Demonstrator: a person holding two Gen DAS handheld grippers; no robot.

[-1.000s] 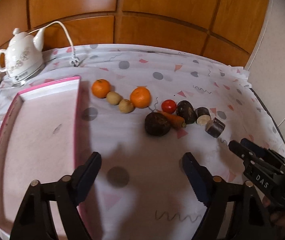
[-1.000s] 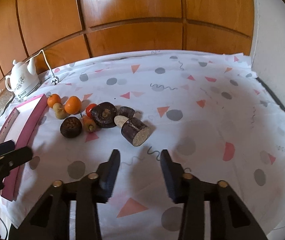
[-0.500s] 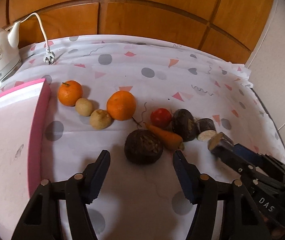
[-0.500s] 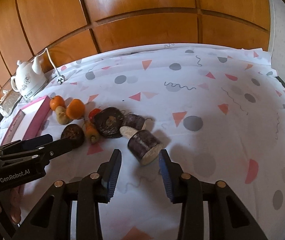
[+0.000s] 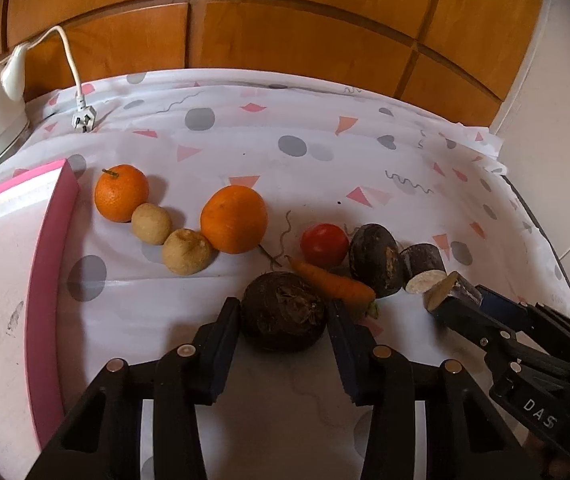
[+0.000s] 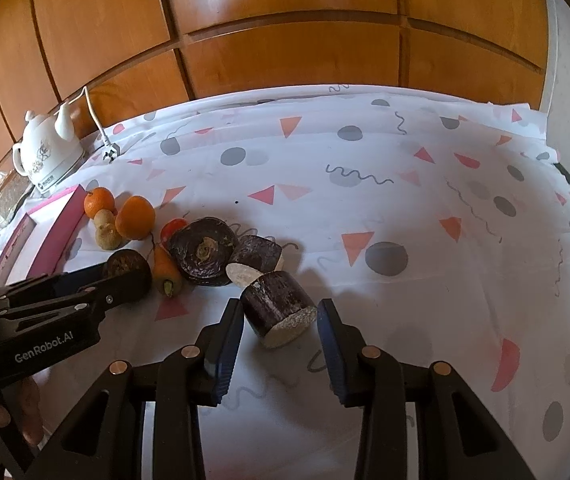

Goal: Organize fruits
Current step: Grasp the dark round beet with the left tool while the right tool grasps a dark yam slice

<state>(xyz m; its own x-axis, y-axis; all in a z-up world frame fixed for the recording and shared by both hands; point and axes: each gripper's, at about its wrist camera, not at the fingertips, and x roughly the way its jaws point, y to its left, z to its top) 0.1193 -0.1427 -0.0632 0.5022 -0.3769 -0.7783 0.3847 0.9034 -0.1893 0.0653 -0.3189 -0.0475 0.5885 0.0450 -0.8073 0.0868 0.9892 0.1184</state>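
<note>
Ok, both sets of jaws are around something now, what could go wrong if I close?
The left gripper brackets the round dark root, whose right side touches the carrot; closing may pinch or drag it. The right gripper straddles the cut dark cylinder, which lies tilted and could roll or twist out.

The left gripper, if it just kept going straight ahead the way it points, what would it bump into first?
The left gripper would meet the dark round root first: its open fingers already flank it. Behind it lies the carrot, slightly to the right. Whether the pads touch the root yet is unclear.
</note>
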